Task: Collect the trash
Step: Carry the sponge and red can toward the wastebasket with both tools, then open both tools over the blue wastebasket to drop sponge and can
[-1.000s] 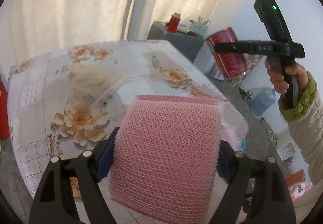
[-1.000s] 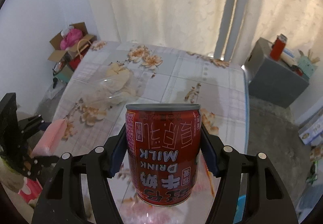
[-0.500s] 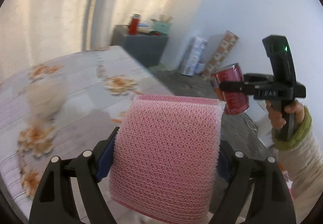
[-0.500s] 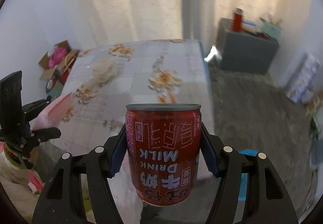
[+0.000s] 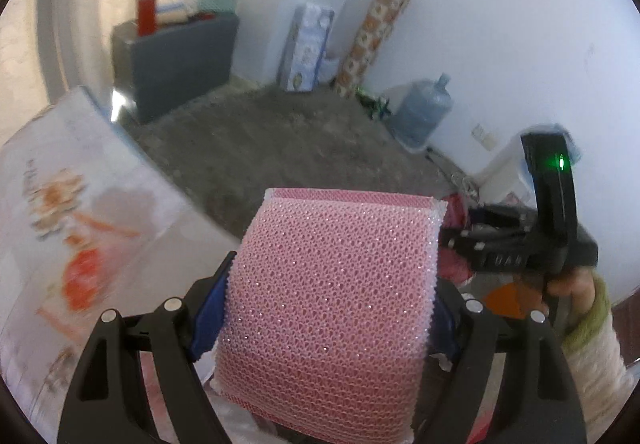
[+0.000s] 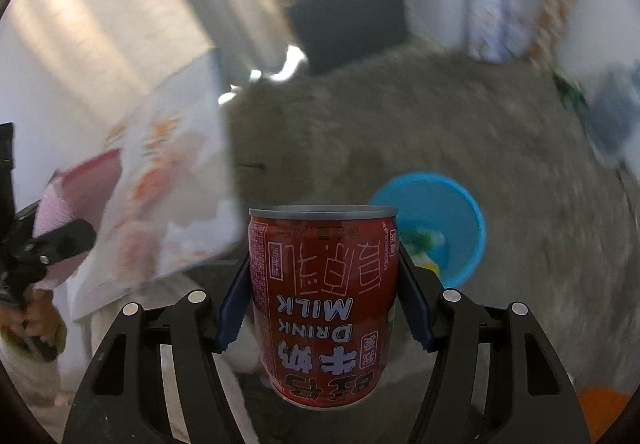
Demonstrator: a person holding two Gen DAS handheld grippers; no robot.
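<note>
Can [image 6: 324,304] sits clamped in the right gripper [image 6: 324,304], blue pads [image 6: 232,308] tight on both its sides. Long axis runs up the frame along the fingers, silver rim far from the camera, so the "DRINK MILK" print reads upside down. Blue bin [image 6: 464,204] is on the grey floor [image 6: 360,116] just past it. Left gripper [image 5: 328,308] is closed on a pink sponge [image 5: 332,296], broad mesh face toward the lens, held past the table [image 5: 80,204] edge.
</note>
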